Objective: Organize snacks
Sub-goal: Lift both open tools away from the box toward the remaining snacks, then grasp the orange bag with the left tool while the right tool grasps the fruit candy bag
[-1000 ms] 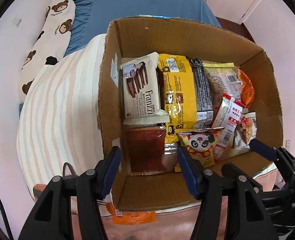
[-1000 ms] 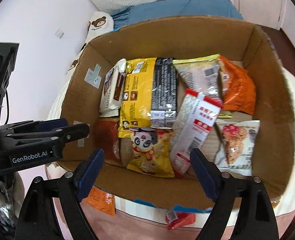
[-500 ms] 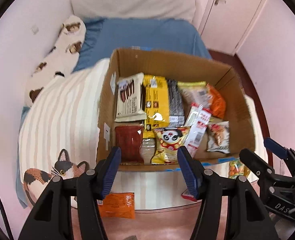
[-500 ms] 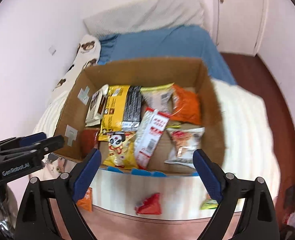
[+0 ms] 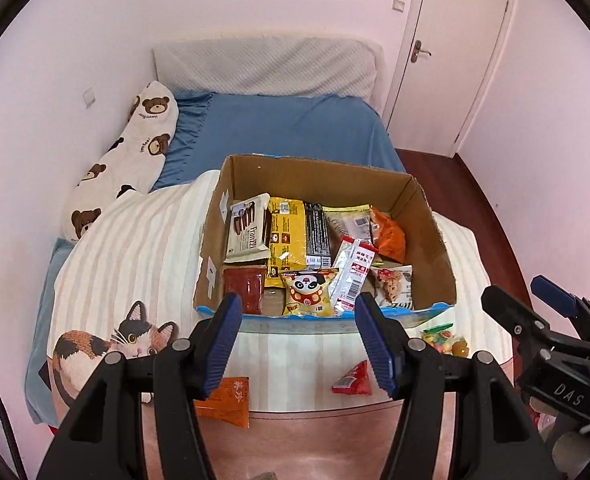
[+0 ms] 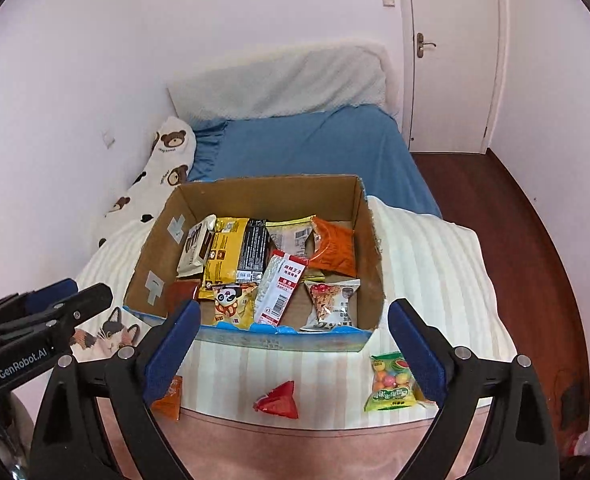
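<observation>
Hovering over the foot of the bed point(image 5: 295, 132), both tools empty: left gripper point(image 5: 295, 344) with fingers point(image 5: 221, 338) spread wide, right gripper point(image 6: 295, 350) with fingers point(image 6: 415, 344) spread too, nothing pinched. Looks like the between-picks stage. Cardboard box point(image 6: 255, 194) sitting on the striped blanket point(image 5: 143, 248) already packed with a good pile of snacks, three more lying loose on the blanket just in front of it: orange sachet point(image 5: 231, 402), red triangle packet point(image 6: 277, 399), green candy bag point(image 6: 391, 386). Probably next: drop onto one of those, likely the candy bag for the right since it lies right by that finger, close on the crinkly edge, lift over the blue-taped front rim and tuck into a gap. Flat, slippery wrappers on soft bedding, so a low approach needed.

Readable stuff: "Franzzi" on the white biscuit pack point(image 5: 247, 234), "GenRobot.AI" and "DAS" on the tool bodies, panda face on the yellow bag point(image 5: 307, 292), Chinese characters on the red-and-white stick pack point(image 6: 281, 292) and orange sachet. Rest too small to read.
</observation>
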The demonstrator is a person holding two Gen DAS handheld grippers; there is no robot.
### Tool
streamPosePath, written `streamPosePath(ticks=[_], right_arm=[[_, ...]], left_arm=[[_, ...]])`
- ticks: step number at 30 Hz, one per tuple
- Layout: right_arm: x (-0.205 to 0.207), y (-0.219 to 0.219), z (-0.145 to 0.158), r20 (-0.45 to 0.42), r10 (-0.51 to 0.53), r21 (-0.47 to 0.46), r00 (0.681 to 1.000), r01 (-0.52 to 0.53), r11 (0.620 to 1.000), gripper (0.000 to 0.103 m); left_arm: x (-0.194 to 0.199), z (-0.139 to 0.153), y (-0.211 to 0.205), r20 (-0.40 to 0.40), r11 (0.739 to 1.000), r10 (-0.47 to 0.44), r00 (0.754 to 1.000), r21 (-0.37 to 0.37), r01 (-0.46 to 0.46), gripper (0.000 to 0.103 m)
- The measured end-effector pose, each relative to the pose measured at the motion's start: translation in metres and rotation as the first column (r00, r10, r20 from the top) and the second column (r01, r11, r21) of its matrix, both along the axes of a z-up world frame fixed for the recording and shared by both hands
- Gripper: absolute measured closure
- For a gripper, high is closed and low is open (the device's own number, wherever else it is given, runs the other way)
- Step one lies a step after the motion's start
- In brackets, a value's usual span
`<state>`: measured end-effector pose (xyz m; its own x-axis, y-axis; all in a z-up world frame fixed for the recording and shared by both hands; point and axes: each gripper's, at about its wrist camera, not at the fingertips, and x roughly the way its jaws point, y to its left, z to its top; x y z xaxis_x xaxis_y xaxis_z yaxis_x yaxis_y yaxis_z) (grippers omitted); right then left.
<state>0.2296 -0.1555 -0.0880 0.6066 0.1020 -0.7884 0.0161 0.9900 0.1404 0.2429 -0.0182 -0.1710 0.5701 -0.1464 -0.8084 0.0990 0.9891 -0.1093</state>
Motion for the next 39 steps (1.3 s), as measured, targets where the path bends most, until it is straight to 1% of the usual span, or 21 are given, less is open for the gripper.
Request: streamPosePath(ticks=[2,4,6,10,15,17,19,21,22,25,26,28,29,31,33,34,35,36,37,38,39], right_arm=[[-0.005,-0.004,0.000,-0.004,-0.010,0.018,1.000,0.010,1.000,0.006],[-0.008,-0.010,-0.006,-0.022,-0.021,0.046,1.000,0.022,0.999,0.006],[-0.011,-0.016,-0.017,-0.049,-0.038,0.072,0.998,0.041,0.997,0.006],[-0.010,-0.020,-0.063,-0.170,-0.042,0.138,0.985,0.066,0.988,0.005],[-0.007,-0.016,-0.135,-0.320,-0.025,0.217,0.947,0.099,0.971,0.005],[-0.004,-0.011,-0.166,-0.380,-0.023,0.251,0.925,0.127,0.960,0.005],[-0.002,-0.006,-0.191,-0.421,-0.021,0.267,0.907,0.146,0.952,0.005],[-0.001,-0.001,-0.208,-0.448,-0.025,0.273,0.893,0.163,0.948,0.005],[0.000,0.000,-0.213,-0.455,-0.027,0.277,0.890,0.170,0.946,0.005],[-0.003,0.002,-0.226,-0.460,-0.058,0.265,0.886,0.199,0.943,0.005],[-0.004,0.000,-0.228,-0.459,-0.073,0.258,0.886,0.211,0.943,0.005],[-0.005,-0.006,-0.231,-0.457,-0.102,0.249,0.884,0.237,0.939,0.005],[-0.007,-0.011,-0.231,-0.455,-0.122,0.243,0.882,0.255,0.936,0.005],[-0.011,-0.026,-0.229,-0.442,-0.171,0.226,0.881,0.294,0.929,0.005],[-0.011,-0.047,-0.223,-0.422,-0.225,0.211,0.878,0.336,0.918,0.005],[-0.011,-0.054,-0.222,-0.413,-0.246,0.197,0.877,0.350,0.916,0.005],[-0.010,-0.062,-0.220,-0.405,-0.263,0.171,0.875,0.356,0.919,0.005],[-0.010,-0.069,-0.218,-0.393,-0.284,0.129,0.875,0.358,0.925,0.005],[-0.010,-0.073,-0.218,-0.384,-0.292,0.105,0.876,0.356,0.929,0.005],[-0.008,-0.078,-0.218,-0.373,-0.296,0.068,0.879,0.344,0.937,0.005],[-0.007,-0.082,-0.218,-0.366,-0.298,0.040,0.882,0.335,0.941,0.005]], left_arm=[[-0.003,-0.002,0.003,-0.001,1.000,0.019,1.000,-0.013,-0.019,0.043],[-0.005,-0.008,0.011,-0.010,0.998,0.048,0.999,-0.032,-0.049,0.024],[-0.008,-0.018,0.021,-0.033,0.995,0.086,0.996,-0.052,-0.088,0.016],[-0.008,-0.055,0.048,-0.129,0.983,0.170,0.977,-0.052,-0.178,0.016],[-0.019,-0.110,0.092,-0.249,0.952,0.291,0.924,-0.023,-0.306,0.016],[-0.023,-0.134,0.109,-0.311,0.933,0.336,0.889,-0.016,-0.358,0.016],[-0.024,-0.155,0.124,-0.380,0.911,0.364,0.850,-0.046,-0.410,0.016],[-0.024,-0.180,0.137,-0.467,0.876,0.379,0.799,-0.099,-0.473,0.016],[-0.023,-0.192,0.142,-0.507,0.851,0.394,0.767,-0.114,-0.512,0.016],[-0.022,-0.227,0.156,-0.618,0.762,0.407,0.672,-0.177,-0.624,0.016],[-0.022,-0.239,0.160,-0.658,0.725,0.402,0.637,-0.197,-0.660,0.016],[-0.019,-0.260,0.165,-0.717,0.659,0.386,0.580,-0.225,-0.717,0.016],[-0.018,-0.267,0.166,-0.736,0.635,0.377,0.562,-0.236,-0.736,0.016],[-0.014,-0.277,0.165,-0.757,0.597,0.367,0.540,-0.253,-0.761,0.016],[-0.010,-0.279,0.162,-0.739,0.596,0.402,0.540,-0.236,-0.768,0.017],[-0.008,-0.277,0.160,-0.720,0.606,0.423,0.550,-0.226,-0.763,0.022],[-0.005,-0.274,0.155,-0.694,0.634,0.443,0.567,-0.204,-0.746,0.026],[-0.002,-0.271,0.151,-0.674,0.664,0.450,0.586,-0.186,-0.724,0.036],[0.000,-0.269,0.146,-0.655,0.694,0.449,0.607,-0.172,-0.699,0.039],[0.002,-0.265,0.137,-0.629,0.741,0.439,0.642,-0.150,-0.654,0.040],[0.002,-0.262,0.130,-0.608,0.777,0.426,0.670,-0.132,-0.615,0.041]])
